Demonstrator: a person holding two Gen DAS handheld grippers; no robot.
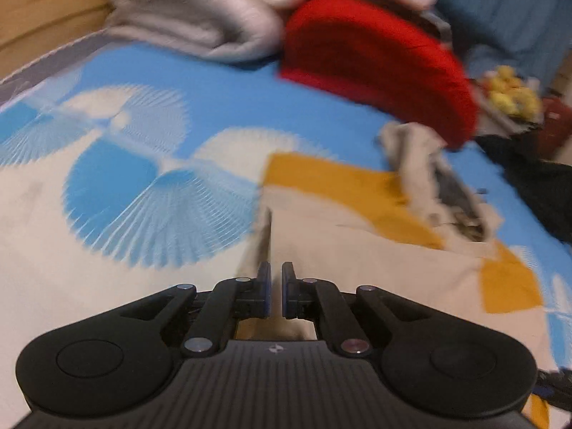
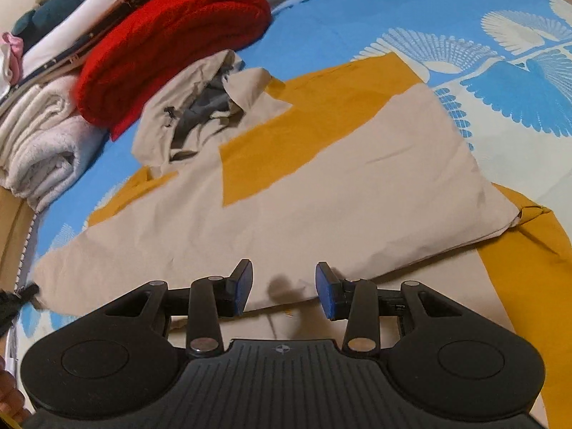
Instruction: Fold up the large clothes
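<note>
The left tongs are clamped on a fold of the beige-and-mustard hooded jacket. The right tongs stand apart above it. Beyond both, on the blue patterned bedsheet, lies a folded red sweater.

One beige-and-mustard hooded jacket lay spread across the bed, on the single blue bedsheet with its white fan pattern. Along the bed's far edge sat one folded red knit and one folded pale fleece blanket. Two tools showed, one per view.
</note>
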